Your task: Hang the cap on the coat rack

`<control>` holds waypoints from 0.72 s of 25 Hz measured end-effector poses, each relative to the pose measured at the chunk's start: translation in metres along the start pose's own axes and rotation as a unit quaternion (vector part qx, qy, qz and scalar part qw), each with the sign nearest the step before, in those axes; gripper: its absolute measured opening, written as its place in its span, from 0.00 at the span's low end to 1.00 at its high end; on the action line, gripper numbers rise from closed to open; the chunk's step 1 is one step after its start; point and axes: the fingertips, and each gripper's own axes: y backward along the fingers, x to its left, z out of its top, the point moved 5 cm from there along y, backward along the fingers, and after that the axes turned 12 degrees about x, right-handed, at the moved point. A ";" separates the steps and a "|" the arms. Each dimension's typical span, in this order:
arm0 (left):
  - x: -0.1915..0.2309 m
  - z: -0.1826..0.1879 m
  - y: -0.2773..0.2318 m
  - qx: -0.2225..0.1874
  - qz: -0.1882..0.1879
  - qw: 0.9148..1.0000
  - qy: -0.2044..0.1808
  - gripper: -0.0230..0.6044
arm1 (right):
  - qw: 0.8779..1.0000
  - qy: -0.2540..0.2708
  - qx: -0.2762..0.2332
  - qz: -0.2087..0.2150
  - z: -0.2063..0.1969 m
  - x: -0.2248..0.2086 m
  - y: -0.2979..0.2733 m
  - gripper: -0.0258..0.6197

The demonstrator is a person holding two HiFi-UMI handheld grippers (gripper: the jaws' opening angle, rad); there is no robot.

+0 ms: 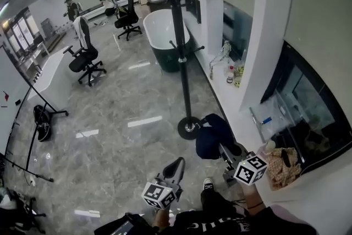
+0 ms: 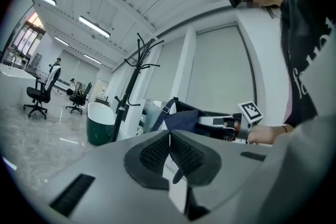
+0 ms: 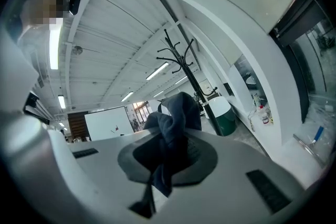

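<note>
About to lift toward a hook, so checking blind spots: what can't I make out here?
- Rack top: head view, cut off by the upper edge; only the gripper views show it.
- Cap brim: right gripper view, bunched cloth in the right gripper hides it.
- Right jaw tips: head view, covered by the cap.
- Sill bottles: head view, too small to identify.

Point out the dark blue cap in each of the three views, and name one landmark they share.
Head view: the cap is lower centre-right, just right of the rack's base.
Left gripper view: the cap is at centre, above the jaws, right of the rack's pole.
Right gripper view: the cap is at centre, pinched between the jaws.
Shared landmark: the black coat rack.
</note>
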 end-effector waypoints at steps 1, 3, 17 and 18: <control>0.007 0.006 -0.011 -0.003 0.005 1.000 0.001 0.04 | 1.000 0.003 0.002 0.004 0.008 -0.008 -0.008 0.09; 0.020 0.019 -0.033 -0.005 0.015 1.000 0.000 0.04 | 1.000 0.007 0.005 0.013 0.022 -0.025 -0.025 0.09; 0.071 0.060 -0.139 -0.005 0.041 0.999 -0.012 0.04 | 0.997 0.032 0.020 0.063 0.100 -0.106 -0.107 0.09; 0.073 0.063 -0.143 -0.005 0.040 0.999 -0.013 0.04 | 0.997 0.035 0.017 0.064 0.107 -0.108 -0.110 0.09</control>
